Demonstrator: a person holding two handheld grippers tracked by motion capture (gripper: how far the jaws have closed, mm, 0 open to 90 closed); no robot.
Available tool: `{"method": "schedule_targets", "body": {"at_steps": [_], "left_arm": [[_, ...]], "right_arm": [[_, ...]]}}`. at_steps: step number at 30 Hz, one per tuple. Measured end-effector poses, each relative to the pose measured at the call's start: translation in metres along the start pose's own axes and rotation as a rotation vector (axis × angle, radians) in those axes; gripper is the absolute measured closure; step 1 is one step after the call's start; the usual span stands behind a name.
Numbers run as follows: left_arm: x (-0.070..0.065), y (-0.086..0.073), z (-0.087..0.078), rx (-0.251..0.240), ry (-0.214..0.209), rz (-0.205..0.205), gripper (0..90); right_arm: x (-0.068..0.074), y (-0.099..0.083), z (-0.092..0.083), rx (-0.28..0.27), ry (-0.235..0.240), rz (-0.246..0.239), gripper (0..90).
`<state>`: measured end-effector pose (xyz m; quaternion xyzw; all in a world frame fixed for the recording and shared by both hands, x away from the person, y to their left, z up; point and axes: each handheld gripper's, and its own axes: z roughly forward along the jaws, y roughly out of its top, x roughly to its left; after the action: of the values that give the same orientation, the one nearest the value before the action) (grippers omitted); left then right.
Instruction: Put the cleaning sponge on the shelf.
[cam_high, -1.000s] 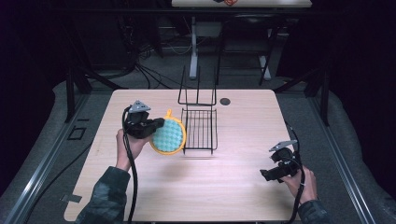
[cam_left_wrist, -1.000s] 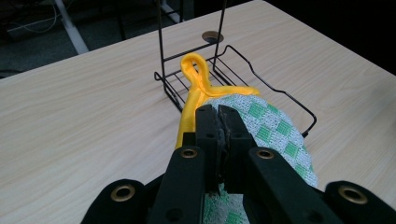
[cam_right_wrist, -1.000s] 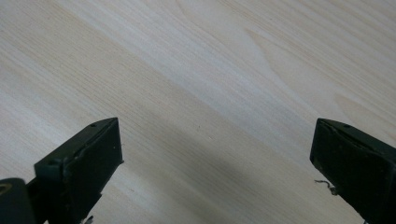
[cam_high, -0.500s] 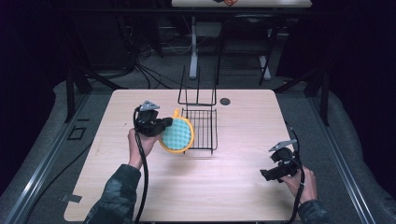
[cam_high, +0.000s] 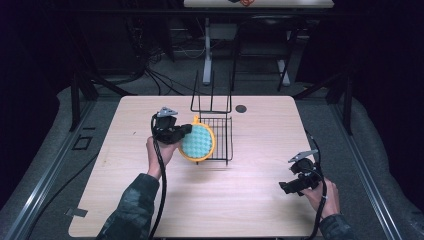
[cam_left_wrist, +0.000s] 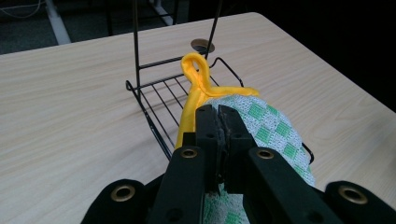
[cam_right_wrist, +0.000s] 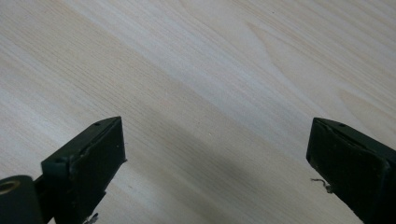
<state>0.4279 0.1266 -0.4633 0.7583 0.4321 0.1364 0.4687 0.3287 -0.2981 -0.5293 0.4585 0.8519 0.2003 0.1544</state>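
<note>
A round green-and-white checked pot holder (cam_high: 196, 141) with a yellow border and hanging loop is held up on edge by my left gripper (cam_high: 186, 131), which is shut on its rim. In the left gripper view the jaws pinch the yellow edge of the pot holder (cam_left_wrist: 268, 123), and its loop (cam_left_wrist: 195, 70) points toward the black wire rack (cam_left_wrist: 159, 95). In the high view the pot holder hangs over the left side of the wire rack (cam_high: 220, 135). My right gripper (cam_high: 286, 186) rests low over bare wood at the front right, jaws wide open (cam_right_wrist: 215, 163) with nothing between them.
The wire rack has a tall upright back frame (cam_high: 211, 95) at the table's far middle. A small dark round grommet (cam_high: 241, 108) sits in the tabletop to the right of the rack. The wooden table (cam_high: 150, 200) has open room in front.
My left gripper carried the pot holder to the right, from beside the rack to over its left side. The right gripper has stayed put.
</note>
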Motion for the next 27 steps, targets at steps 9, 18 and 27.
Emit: {"method": "schedule_targets", "body": {"at_steps": [9,18,27], "left_arm": [[0.004,-0.003,0.02,-0.003,-0.022,-0.05,88.1],[0.003,-0.006,0.041,0.007,-0.001,-0.056,88.0],[0.001,-0.007,0.068,0.042,0.023,-0.05,87.9]], "right_arm": [[0.001,0.0,0.0,0.01,-0.002,-0.002,4.7],[0.002,0.001,0.001,0.008,-0.005,-0.005,4.8],[0.003,0.0,0.004,0.022,-0.004,-0.014,5.8]]}}
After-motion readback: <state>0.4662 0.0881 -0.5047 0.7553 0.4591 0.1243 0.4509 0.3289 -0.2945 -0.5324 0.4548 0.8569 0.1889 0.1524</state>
